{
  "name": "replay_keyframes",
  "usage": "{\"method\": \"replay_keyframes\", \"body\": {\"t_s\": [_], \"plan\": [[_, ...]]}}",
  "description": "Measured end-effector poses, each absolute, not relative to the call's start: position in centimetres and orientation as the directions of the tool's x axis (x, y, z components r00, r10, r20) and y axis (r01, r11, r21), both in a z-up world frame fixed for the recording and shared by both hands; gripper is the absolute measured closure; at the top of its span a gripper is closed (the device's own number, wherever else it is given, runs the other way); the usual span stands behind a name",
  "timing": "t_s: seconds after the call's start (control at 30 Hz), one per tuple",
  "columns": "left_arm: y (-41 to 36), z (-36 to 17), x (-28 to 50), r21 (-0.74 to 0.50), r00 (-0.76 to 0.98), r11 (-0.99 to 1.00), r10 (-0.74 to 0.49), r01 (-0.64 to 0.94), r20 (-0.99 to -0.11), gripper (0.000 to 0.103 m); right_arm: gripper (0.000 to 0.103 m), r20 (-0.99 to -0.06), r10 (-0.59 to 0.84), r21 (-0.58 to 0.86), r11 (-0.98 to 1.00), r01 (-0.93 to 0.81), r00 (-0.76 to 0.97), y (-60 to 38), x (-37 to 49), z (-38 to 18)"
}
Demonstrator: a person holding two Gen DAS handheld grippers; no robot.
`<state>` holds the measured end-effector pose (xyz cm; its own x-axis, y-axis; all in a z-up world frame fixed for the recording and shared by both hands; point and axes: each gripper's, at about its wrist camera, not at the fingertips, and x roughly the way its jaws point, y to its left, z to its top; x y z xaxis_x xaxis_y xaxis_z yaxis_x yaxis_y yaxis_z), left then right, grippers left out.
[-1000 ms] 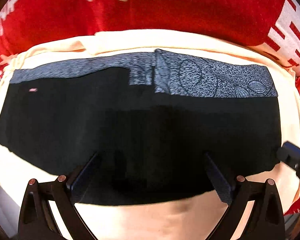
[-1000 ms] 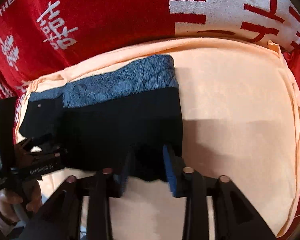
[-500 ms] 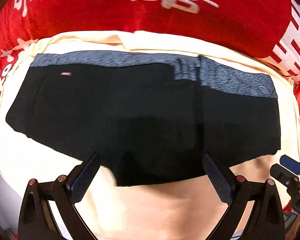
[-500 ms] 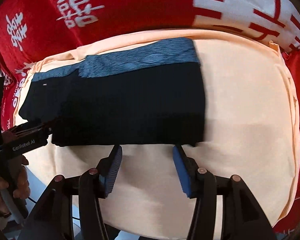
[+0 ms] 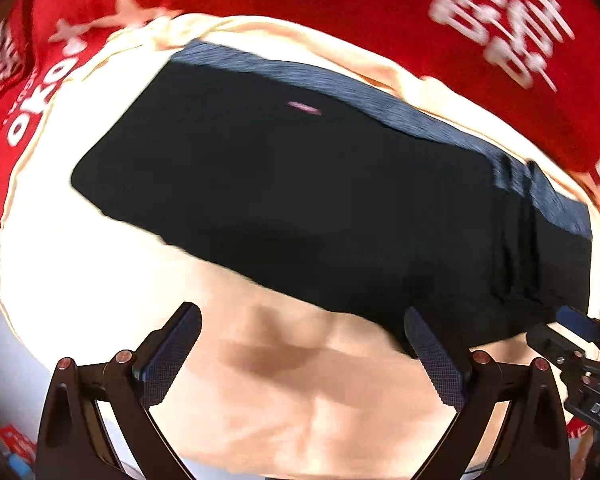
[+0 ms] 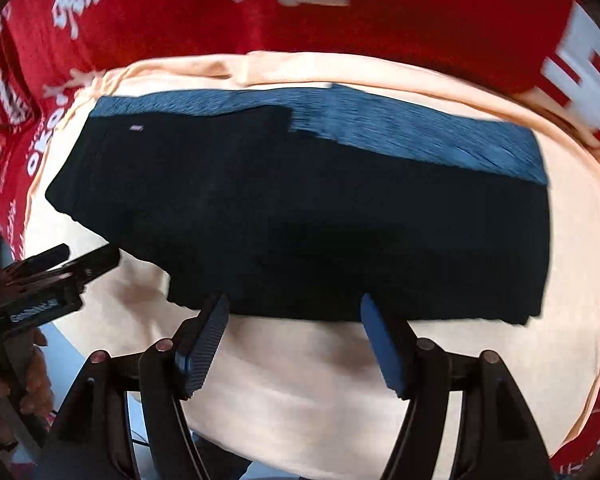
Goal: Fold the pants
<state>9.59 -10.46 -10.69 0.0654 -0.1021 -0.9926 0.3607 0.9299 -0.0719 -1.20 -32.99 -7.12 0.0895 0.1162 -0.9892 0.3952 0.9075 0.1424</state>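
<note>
The black pants (image 5: 320,200) with a blue-grey waistband (image 5: 380,96) lie folded flat on a cream cloth (image 5: 300,392); they also show in the right wrist view (image 6: 320,220). My left gripper (image 5: 300,344) is open and empty, just off the pants' near edge. My right gripper (image 6: 294,332) is open and empty at the near edge. Each gripper shows in the other's view: the right gripper (image 5: 572,340) at the right edge, the left gripper (image 6: 60,272) at the left. Both views are blurred.
A red blanket with white characters (image 6: 300,8) surrounds the cream cloth (image 6: 300,380) on the far side and on both sides. A small pink label (image 6: 136,127) sits near the pants' left end. The cloth's near edge drops off below the grippers.
Both grippers have pulled back from the pants toward the near edge. The right gripper has opened and let go of the pants. The left view has swung to the left.
</note>
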Motion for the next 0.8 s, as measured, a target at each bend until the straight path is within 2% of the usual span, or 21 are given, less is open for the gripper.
{"method": "replay_keyframes", "body": {"t_s": [0.17, 0.3, 0.4, 0.63, 0.8], "plan": [[-5.8, -12.2, 12.1, -0.071, 0.06, 0.96, -0.09, 0.271, -0.994, 0.001, 0.026, -0.991, 0.132, 0.119, 0.917, 0.38, -0.008, -31.3, 0.4, -11.2], [-3.0, -12.5, 13.5, -0.12, 0.075, 0.973, -0.137, 0.197, -0.988, 0.001, 0.019, -0.994, 0.107, 0.093, 0.93, 0.355, -0.019, -30.4, 1.0, -11.6], [-0.6, -12.3, 14.7, -0.193, 0.115, 0.974, -0.207, 0.123, -0.972, 0.001, 0.016, -0.994, 0.101, 0.084, 0.938, 0.337, -0.033, -29.9, 1.3, -11.9], [4.4, -13.0, 18.4, -0.514, 0.172, 0.858, -0.505, -0.008, -0.845, 0.001, 0.012, -0.994, 0.106, 0.086, 0.94, 0.33, -0.042, -29.6, 1.6, -12.3], [5.2, -15.5, 19.9, -0.625, 0.15, 0.777, -0.611, -0.072, -0.777, 0.001, 0.012, -0.993, 0.107, 0.086, 0.941, 0.328, -0.045, -29.0, 1.9, -12.6]]}}
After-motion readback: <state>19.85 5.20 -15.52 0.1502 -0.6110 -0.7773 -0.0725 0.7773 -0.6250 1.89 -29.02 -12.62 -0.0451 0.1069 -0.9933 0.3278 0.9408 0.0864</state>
